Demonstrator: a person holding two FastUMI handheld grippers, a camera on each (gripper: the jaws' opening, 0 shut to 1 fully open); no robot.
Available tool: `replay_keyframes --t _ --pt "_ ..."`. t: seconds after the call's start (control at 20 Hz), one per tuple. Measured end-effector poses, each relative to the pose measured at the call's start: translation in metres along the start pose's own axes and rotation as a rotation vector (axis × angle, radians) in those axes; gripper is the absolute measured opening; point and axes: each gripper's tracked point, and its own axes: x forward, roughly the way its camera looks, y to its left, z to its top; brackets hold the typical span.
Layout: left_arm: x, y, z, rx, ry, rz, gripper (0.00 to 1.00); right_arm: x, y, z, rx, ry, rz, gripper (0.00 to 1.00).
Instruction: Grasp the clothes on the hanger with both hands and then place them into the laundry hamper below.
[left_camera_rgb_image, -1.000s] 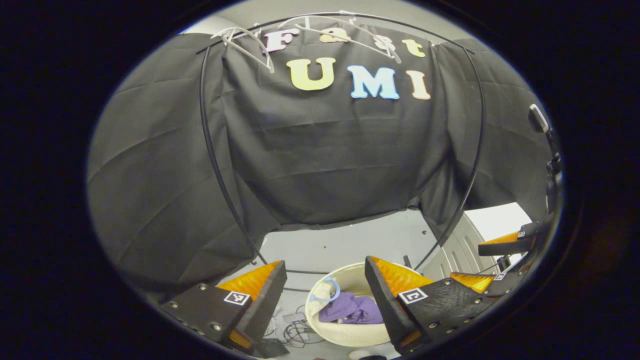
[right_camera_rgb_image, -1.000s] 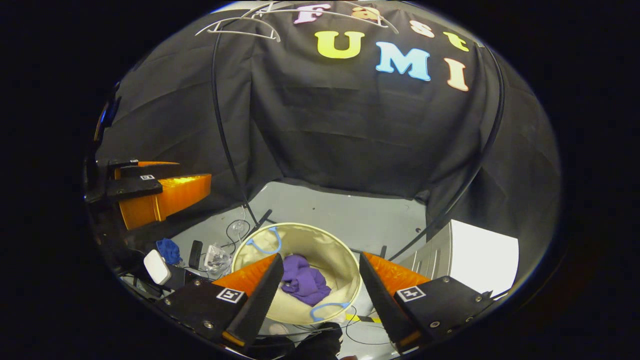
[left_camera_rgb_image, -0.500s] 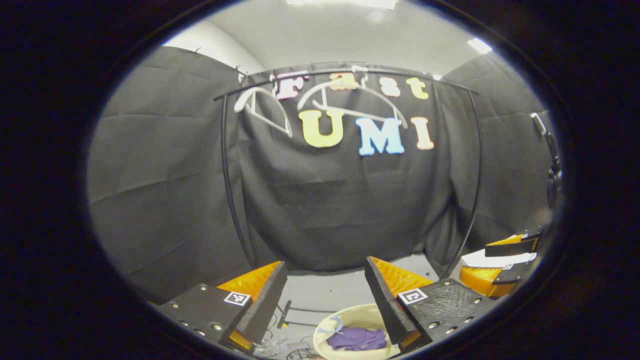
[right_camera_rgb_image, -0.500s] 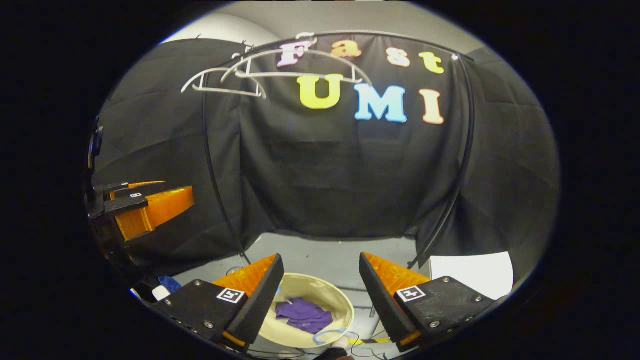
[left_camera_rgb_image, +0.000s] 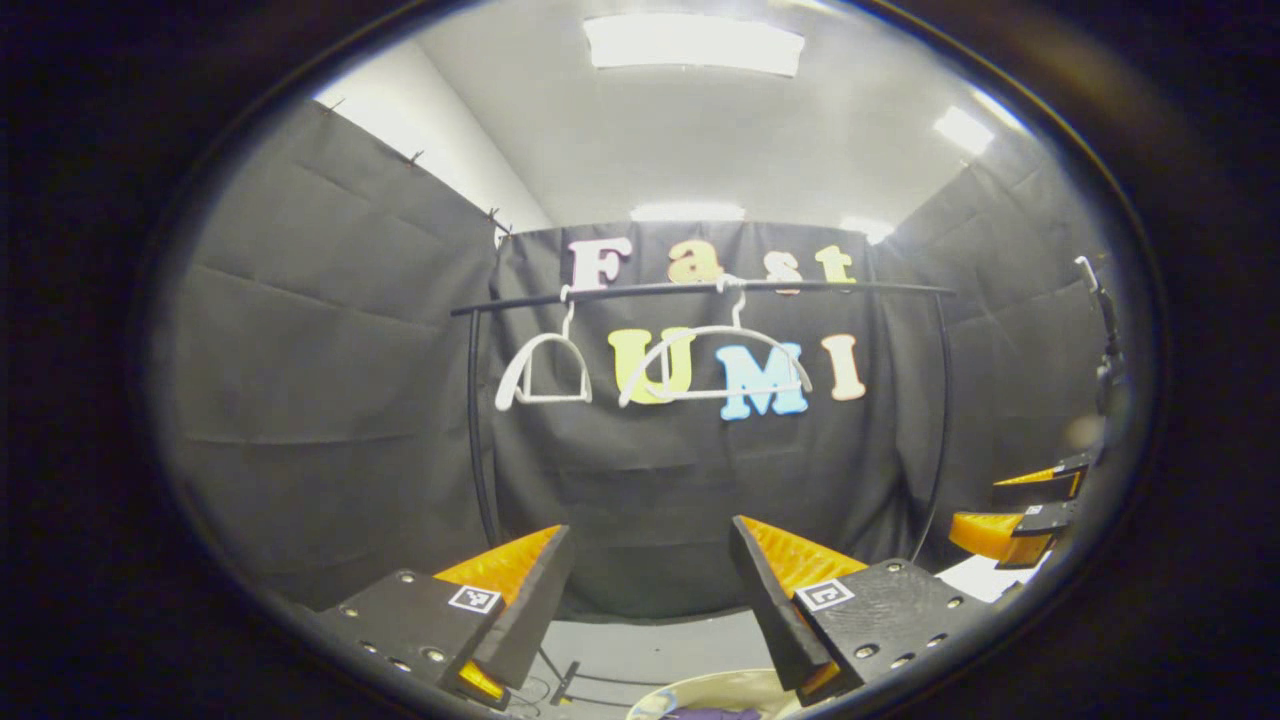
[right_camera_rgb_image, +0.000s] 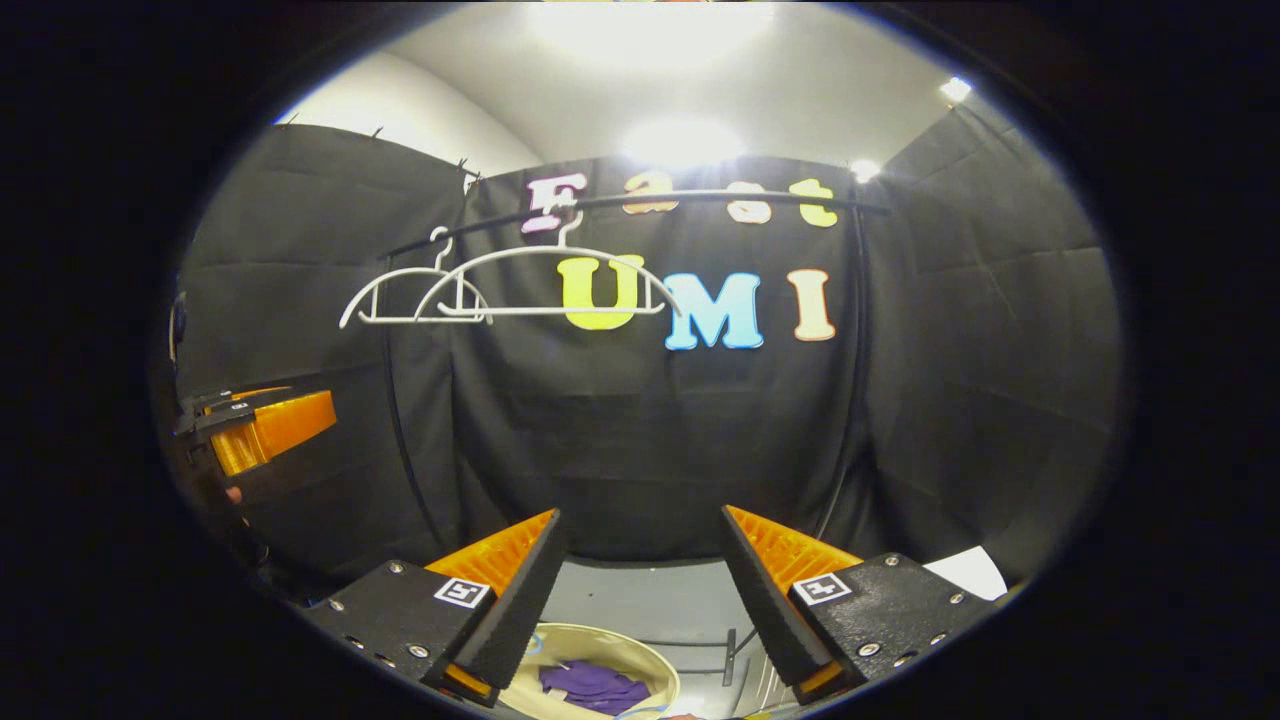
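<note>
Two bare white hangers (left_camera_rgb_image: 545, 370) (left_camera_rgb_image: 715, 362) hang from the black rail (left_camera_rgb_image: 700, 288), well above and beyond my left gripper (left_camera_rgb_image: 650, 530), which is open and holds nothing. The right gripper view has the same hangers (right_camera_rgb_image: 415, 300) (right_camera_rgb_image: 560, 285) up left, and my right gripper (right_camera_rgb_image: 640, 515) is open and empty too. Below its fingers stands the cream laundry hamper (right_camera_rgb_image: 655, 672) with purple clothes (right_camera_rgb_image: 590, 685) inside. The hamper rim (left_camera_rgb_image: 720, 685) peeks in at the bottom of the left gripper view. Each view catches the other gripper (left_camera_rgb_image: 1020, 505) (right_camera_rgb_image: 260, 425) off to one side.
The rack's black upright poles (left_camera_rgb_image: 478, 430) (right_camera_rgb_image: 400, 440) stand on either side of the hamper. A grey floor (right_camera_rgb_image: 640, 600) lies behind it, and a white panel (right_camera_rgb_image: 965, 570) sits low at the right. Black cloth walls close in the booth.
Both grippers have tilted upward, away from the hamper: it slid to the bottom edge, while the rail and hangers dropped toward mid-view. Both stayed open and empty.
</note>
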Motion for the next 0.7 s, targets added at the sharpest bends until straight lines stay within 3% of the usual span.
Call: replay_keyframes --t 0.25,0.45,0.5,0.7 --pt "-0.023 0.018 0.028 0.012 -0.038 0.015 0.97 -0.023 -0.023 0.033 0.012 -0.092 -0.073 0.92" --pt "-0.032 0.035 0.036 0.025 -0.051 0.052 0.96 -0.031 -0.042 0.035 0.011 -0.129 -0.133 0.94" --pt "-0.035 0.038 0.036 0.029 -0.052 0.060 0.90 -0.033 -0.046 0.031 0.016 -0.123 -0.145 0.93" --pt "-0.041 0.051 0.040 0.040 -0.062 0.092 0.96 -0.038 -0.055 0.029 0.034 -0.127 -0.183 0.94"
